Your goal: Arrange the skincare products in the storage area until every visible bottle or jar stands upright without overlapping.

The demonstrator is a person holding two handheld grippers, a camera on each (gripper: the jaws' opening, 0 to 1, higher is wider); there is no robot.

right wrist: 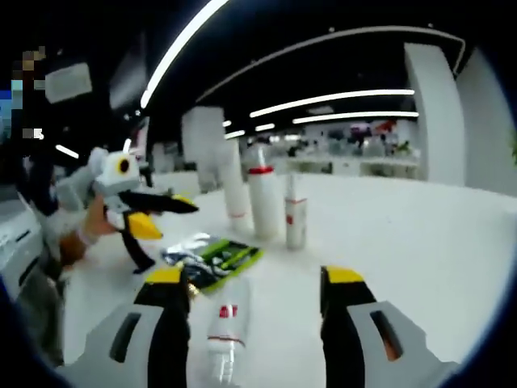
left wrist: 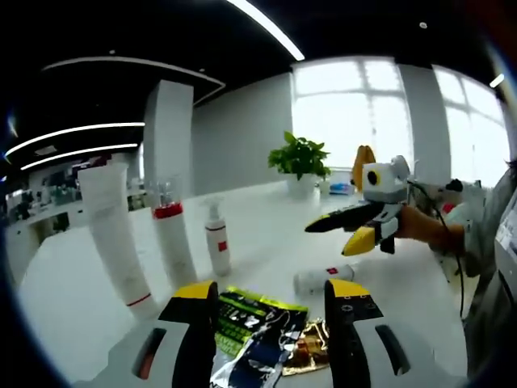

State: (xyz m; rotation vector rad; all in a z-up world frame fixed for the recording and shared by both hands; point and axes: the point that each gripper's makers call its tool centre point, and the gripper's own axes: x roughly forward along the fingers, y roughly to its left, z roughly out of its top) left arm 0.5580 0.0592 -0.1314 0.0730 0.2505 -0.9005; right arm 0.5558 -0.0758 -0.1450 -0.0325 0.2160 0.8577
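Note:
On the white table (left wrist: 73,299) three products stand upright in a row: a tall white tube (left wrist: 117,242), a white bottle with a red band (left wrist: 172,242) and a small spray bottle with a red label (left wrist: 216,242). The same three stand in the right gripper view: tube (right wrist: 234,194), banded bottle (right wrist: 262,202), spray bottle (right wrist: 296,214). A white bottle (right wrist: 226,323) lies on its side between the jaws of my open right gripper (right wrist: 254,279); it also shows as the lying bottle (left wrist: 323,277). My left gripper (left wrist: 271,291) is open over green and black sachets (left wrist: 258,323).
The right gripper (left wrist: 359,229), held by a hand, hovers above the lying bottle. The left gripper (right wrist: 149,214) hangs near the sachets (right wrist: 212,257). A potted plant (left wrist: 300,162) stands at the table's far edge. A person's sleeve is at the right.

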